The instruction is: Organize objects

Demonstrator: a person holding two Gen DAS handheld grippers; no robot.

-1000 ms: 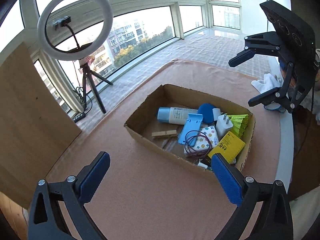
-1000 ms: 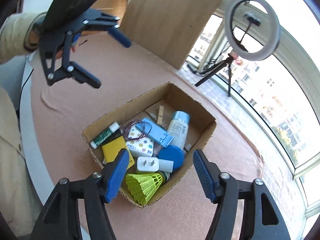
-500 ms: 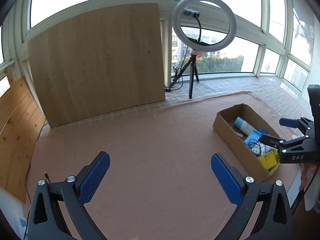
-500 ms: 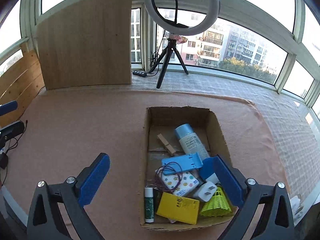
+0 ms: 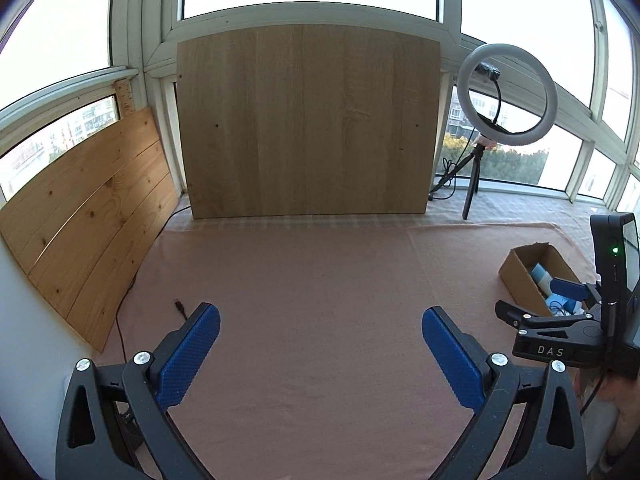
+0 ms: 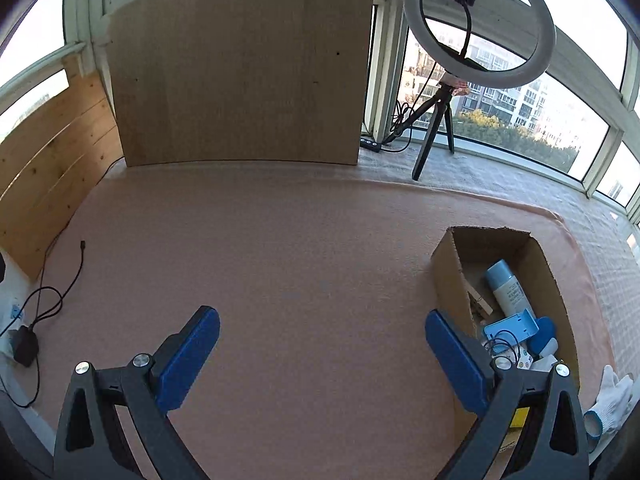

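Observation:
An open cardboard box (image 6: 448,276) stands at the right of the pink table cloth; it also shows in the left wrist view (image 5: 520,276). It holds a light blue bottle (image 6: 506,290), a blue phone stand (image 6: 510,326), a wooden clothespin (image 6: 480,303) and other small items. My left gripper (image 5: 320,332) is open and empty over bare cloth, left of the box. My right gripper (image 6: 322,332) is open and empty, its right finger next to the box's near-left side. The right gripper also shows in the left wrist view (image 5: 538,300).
A large wooden board (image 5: 308,120) leans at the back, with a pine panel (image 5: 80,220) at the left. A ring light on a tripod (image 6: 478,24) stands behind the table. A black cable (image 6: 60,280) lies at the left. A white glove (image 6: 612,396) lies by the box.
Both grippers have swung left, away from above the box. The box has shifted to the right of each view. Both stay open and empty.

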